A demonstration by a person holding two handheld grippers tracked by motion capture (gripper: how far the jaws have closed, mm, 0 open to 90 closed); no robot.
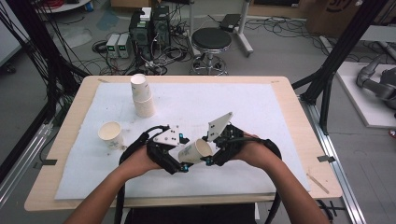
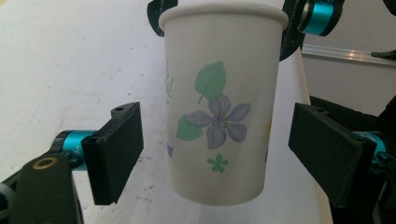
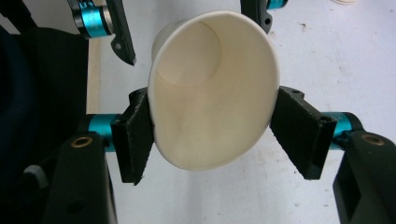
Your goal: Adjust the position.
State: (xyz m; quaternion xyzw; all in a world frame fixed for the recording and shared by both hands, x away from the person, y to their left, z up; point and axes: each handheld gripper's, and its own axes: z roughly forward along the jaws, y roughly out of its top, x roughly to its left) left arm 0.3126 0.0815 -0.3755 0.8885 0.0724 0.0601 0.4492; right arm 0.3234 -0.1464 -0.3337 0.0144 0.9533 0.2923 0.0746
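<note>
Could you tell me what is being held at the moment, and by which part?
The right gripper holds a flowered paper cup by its rim, squeezed oval. The left gripper flanks the cup's body with open jaws, not touching.

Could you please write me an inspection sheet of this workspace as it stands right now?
Surface: wooden table with a white mat, faintly smudged.
Job's things: flowered paper cup held in the air on its side, rim squeezed oval.
Clutter: stack of paper cups leaning at the far left; single cup upright at the left.
Tongs: right tongs shut on the flowered paper cup near its rim; left tongs open, pads either side of the cup's base and apart from it.
Cables: a black cable trails from the left tongs; tangled leads on the floor.
Surroundings: stool, electronics boxes, black frame posts.
</note>
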